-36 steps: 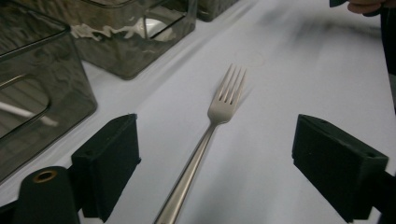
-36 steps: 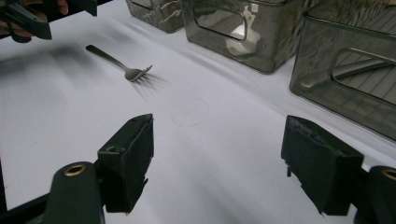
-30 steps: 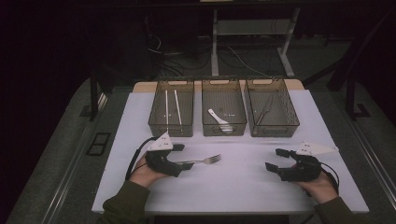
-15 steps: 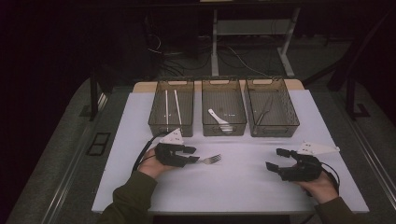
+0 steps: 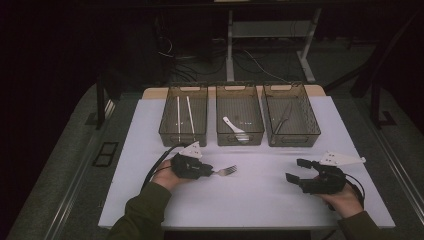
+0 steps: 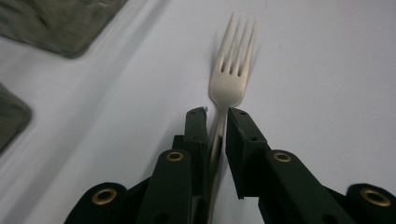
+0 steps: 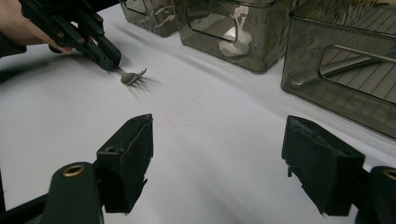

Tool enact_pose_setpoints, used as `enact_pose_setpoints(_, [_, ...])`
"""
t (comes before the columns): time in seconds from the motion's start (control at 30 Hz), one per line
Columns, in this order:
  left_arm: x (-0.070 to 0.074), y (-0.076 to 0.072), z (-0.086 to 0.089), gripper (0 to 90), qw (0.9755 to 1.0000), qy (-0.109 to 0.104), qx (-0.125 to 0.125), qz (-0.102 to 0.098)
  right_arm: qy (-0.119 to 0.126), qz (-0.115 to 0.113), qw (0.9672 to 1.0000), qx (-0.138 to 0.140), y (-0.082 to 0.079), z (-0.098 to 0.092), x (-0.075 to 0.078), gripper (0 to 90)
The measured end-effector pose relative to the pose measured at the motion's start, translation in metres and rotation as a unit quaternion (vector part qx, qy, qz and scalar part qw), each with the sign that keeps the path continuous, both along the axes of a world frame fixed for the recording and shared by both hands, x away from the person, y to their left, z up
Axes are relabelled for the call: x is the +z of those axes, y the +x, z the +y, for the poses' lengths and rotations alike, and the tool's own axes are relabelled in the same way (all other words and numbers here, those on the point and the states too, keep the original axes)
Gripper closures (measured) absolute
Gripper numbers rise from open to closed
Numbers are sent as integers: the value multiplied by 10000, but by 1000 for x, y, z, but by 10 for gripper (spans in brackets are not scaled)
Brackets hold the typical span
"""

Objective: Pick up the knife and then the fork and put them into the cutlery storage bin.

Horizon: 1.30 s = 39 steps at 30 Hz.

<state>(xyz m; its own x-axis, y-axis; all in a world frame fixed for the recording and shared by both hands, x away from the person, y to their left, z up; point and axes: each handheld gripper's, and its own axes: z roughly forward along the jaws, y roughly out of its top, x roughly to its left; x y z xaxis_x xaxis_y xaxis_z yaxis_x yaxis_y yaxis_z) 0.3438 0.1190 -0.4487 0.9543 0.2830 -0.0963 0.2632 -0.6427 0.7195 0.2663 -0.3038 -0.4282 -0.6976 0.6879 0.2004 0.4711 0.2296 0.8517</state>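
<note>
Change since earlier: left gripper [image 5: 212,171] has slid along the table toward the fork [image 5: 227,171] and sunk a little; a second ago its jaws stood apart behind the handle, and they have just been closing, with the handle between them.
Left jaws: clenched on the fork's handle; in the left gripper view [image 6: 217,126] the two black pads press the thin metal stem just behind the neck.
Right gripper: unmoved near the table's right front [image 5: 295,170], held in the person's right hand [image 5: 345,197].
Right jaws: released, wide apart, bare table between them in the right gripper view [image 7: 217,154].
Fork position: on the white table [image 5: 260,200], front left of centre, well in front of the three bins, nearest the left bin [image 5: 183,120].
Fork long axis: runs left-right across the table in the high view, roughly level with the table's front edge.
Fork pointing: tines toward the table's centre and the right gripper; handle back into the left gripper.
Fork in left gripper view: tines [image 6: 238,51] point straight away from the camera, four prongs, head clear of the pads.
Fork in right gripper view: head [image 7: 133,76] pokes out past the other gripper's jaw tips, low over the table; whether it rests there I cannot tell.
Bins: left holds two white sticks [image 5: 183,114], middle bin [image 5: 240,117] a white spoon [image 5: 234,127], right bin [image 5: 291,117] dark utensils.
</note>
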Motion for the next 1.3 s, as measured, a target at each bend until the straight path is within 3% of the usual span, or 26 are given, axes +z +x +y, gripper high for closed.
enact_pose_setpoints(0.33, [-3, 0, 1, 820, 10000, -37, -67, 26, -12, -17, 10000, 11, 0, 0, 0, 246])
enact_pose_setpoints(0.6, [-1, -2, -3, 846, 9998, 22, 121, 161, 67, 41, 10000, -49, 2, 1, -2, 212])
enact_pose_setpoints(0.77, [0, -3, -3, 846, 9997, 51, 210, 104, 173, 63, 9997, -174, 3, 1, -2, 190])
enact_pose_setpoints(1.1, [13, -8, 0, 846, 9985, -262, 474, 2, 362, 297, 9988, -111, 5, 2, 4, 170])
enact_pose_setpoints(1.3, [23, -12, 0, 847, 9973, -421, 593, -70, 328, 427, 9984, -147, 8, 8, 6, 172])
